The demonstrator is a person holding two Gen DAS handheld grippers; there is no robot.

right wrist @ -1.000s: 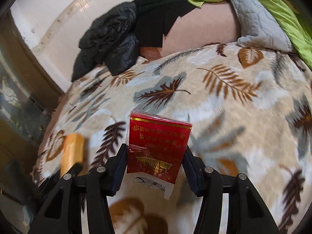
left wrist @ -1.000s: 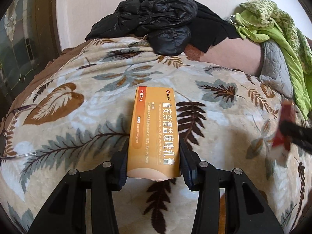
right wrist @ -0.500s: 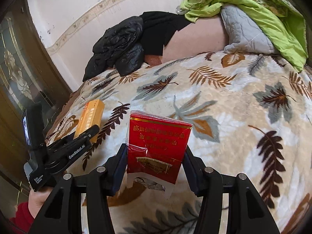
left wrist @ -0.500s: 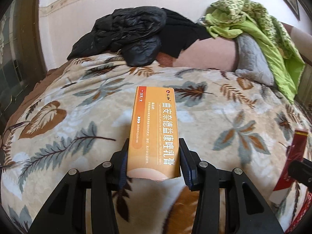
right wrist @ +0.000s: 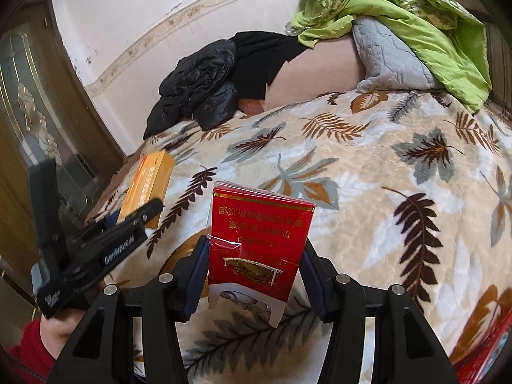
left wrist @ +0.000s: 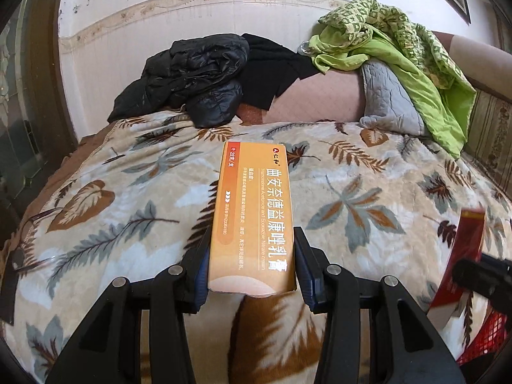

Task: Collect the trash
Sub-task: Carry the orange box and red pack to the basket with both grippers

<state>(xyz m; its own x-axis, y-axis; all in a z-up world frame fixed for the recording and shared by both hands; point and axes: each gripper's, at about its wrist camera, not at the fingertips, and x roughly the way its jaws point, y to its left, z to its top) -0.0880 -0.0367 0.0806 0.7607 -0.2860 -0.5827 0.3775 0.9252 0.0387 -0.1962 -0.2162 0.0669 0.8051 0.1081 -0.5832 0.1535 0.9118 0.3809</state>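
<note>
Above the leaf-print blanket (left wrist: 368, 172) you hold both grippers level, side by side, each with its fingers pointing toward the wall end of the blanket. Your left gripper (left wrist: 251, 262) has its jaws closed against the long sides of an orange cream box (left wrist: 252, 217), which sticks straight out in front of it, clear of the blanket. Your right gripper (right wrist: 254, 268) is clamped the same way on a red cigarette pack (right wrist: 259, 243), held upright with its clear wrapper torn and its pale lower end open.

The right wrist view alone shows your left hand (right wrist: 60, 326) in a red sleeve around the left gripper's handle, with white lettering on that handle too blurred to read. The left wrist view alone shows a bit of red mesh (left wrist: 486, 332) at the blanket's near right edge; I can't tell what it belongs to. Both views show a black jacket (left wrist: 192, 76), a grey quilted pillow (left wrist: 387, 96) and a green cover (left wrist: 416, 51) heaped at the blanket's far end.

The box carries large Chinese characters and a line of English that appears to read "Triamcinolone Acetonide and Econazole Nitrate Cream". The pack's gold Chinese print appears upside down and is not legible.
</note>
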